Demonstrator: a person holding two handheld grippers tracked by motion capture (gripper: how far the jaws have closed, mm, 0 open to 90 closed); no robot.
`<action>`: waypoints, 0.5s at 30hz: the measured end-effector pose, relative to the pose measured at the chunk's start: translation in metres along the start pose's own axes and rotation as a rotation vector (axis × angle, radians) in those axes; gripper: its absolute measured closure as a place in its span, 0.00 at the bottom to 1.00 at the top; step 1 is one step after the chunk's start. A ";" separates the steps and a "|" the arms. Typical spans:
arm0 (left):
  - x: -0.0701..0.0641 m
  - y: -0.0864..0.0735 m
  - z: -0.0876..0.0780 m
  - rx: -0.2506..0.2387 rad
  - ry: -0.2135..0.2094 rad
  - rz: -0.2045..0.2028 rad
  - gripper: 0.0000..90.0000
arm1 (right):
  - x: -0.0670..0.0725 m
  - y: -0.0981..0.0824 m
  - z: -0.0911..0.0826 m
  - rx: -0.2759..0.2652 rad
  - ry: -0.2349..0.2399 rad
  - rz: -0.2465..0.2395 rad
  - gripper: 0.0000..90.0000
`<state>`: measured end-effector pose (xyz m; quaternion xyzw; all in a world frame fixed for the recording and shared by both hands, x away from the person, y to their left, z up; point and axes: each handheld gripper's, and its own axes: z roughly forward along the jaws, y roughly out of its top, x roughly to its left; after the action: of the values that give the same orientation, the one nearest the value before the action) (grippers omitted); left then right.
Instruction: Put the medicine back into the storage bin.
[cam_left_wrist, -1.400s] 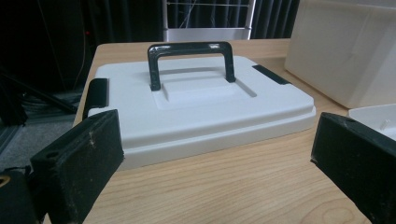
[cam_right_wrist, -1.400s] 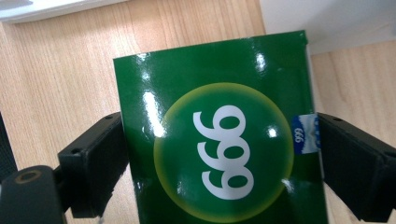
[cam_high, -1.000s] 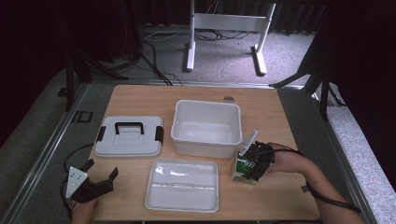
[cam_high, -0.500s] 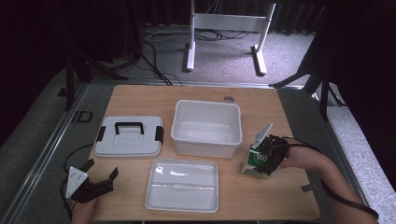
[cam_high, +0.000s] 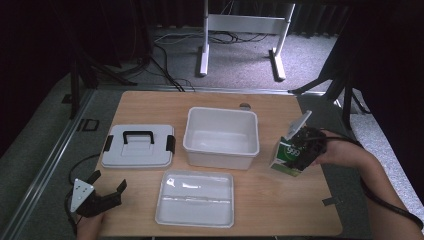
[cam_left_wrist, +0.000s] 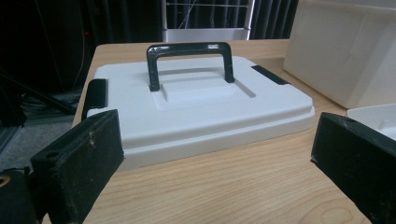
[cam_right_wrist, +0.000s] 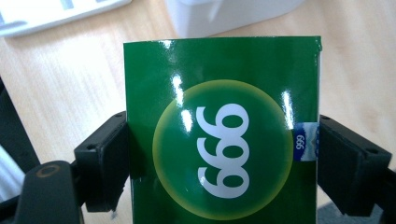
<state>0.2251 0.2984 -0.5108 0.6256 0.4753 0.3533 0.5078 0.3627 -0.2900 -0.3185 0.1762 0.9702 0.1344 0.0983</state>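
Right tool (cam_high: 306, 146) grips green box (cam_high: 289, 156) — lifted, tilted.

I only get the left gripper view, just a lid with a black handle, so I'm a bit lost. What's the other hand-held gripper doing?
Observer: The right hand-held gripper is shut on a green carton.
Operator: Where's that carton?
Observer: To the right of the open white tub, tilted, near the right edge of the table.
Operator: Is anything inside the tub?
Observer: No, from above it looks empty.
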 end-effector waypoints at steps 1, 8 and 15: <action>0.000 0.000 0.000 0.000 0.000 0.000 0.02 | -0.002 0.002 -0.005 -0.004 -0.005 0.002 0.17; 0.000 0.000 0.000 -0.001 -0.001 -0.006 0.02 | -0.015 0.017 -0.033 -0.049 -0.043 0.006 0.17; 0.000 0.000 0.000 -0.001 -0.002 -0.002 0.02 | -0.023 0.045 -0.053 -0.065 -0.068 -0.010 0.17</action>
<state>0.2251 0.2985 -0.5108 0.6252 0.4750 0.3527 0.5090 0.3851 -0.2702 -0.2518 0.1725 0.9623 0.1593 0.1374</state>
